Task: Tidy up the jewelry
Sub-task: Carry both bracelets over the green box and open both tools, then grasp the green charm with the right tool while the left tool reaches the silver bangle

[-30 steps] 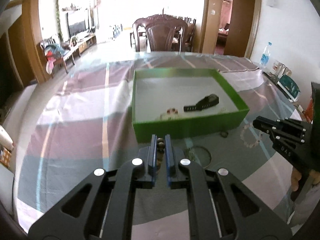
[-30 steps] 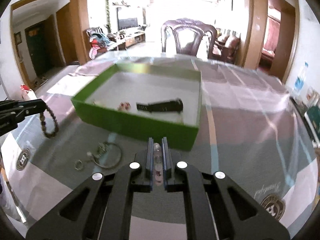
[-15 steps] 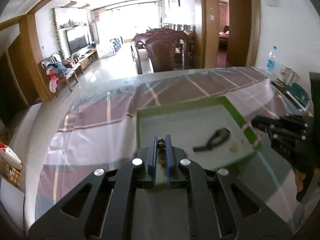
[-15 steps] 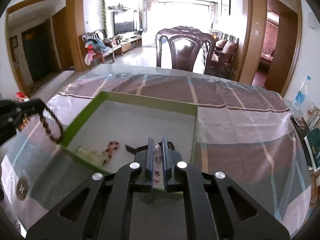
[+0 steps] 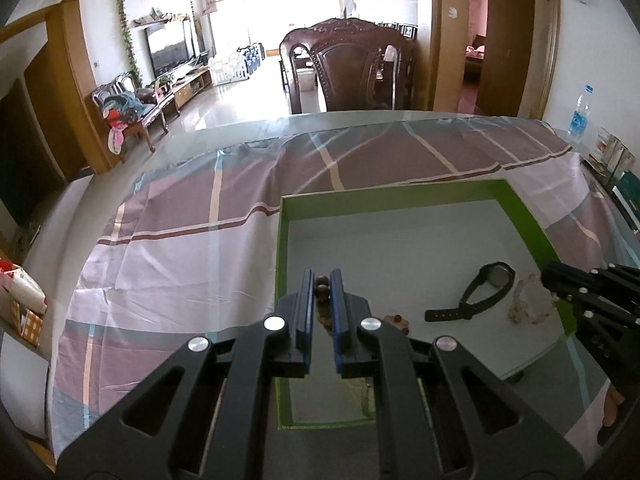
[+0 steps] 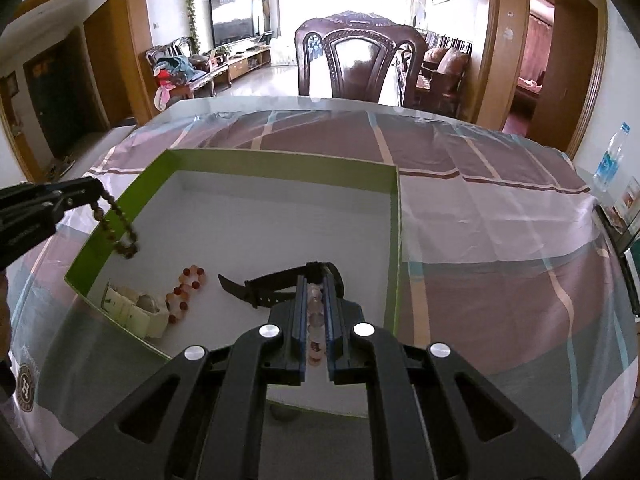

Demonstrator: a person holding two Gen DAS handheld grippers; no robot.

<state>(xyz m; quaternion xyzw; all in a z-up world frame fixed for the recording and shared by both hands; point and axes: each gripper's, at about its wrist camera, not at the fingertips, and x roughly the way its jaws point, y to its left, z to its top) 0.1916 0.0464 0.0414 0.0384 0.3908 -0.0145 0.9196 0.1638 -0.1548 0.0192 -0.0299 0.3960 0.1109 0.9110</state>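
Right wrist view: we see the right gripper (image 6: 316, 300) clamped on a pale pink bead bracelet (image 6: 315, 320) above the green cardboard box (image 6: 280, 166); left gripper (image 6: 94, 190) pinches a dangling brown bead bracelet (image 6: 120, 232) over the left wall. Black watch (image 6: 272, 290) lies inside.

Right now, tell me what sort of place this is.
Most likely a home's dining area opening onto a living room: a carved wooden dining chair at a cloth-covered table, with a television and sofa seating beyond.

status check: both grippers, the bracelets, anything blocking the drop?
Left gripper shut on dark bead bracelet. Right gripper shut on pale pink bead bracelet. Both over green box. Black watch lies under the right gripper.
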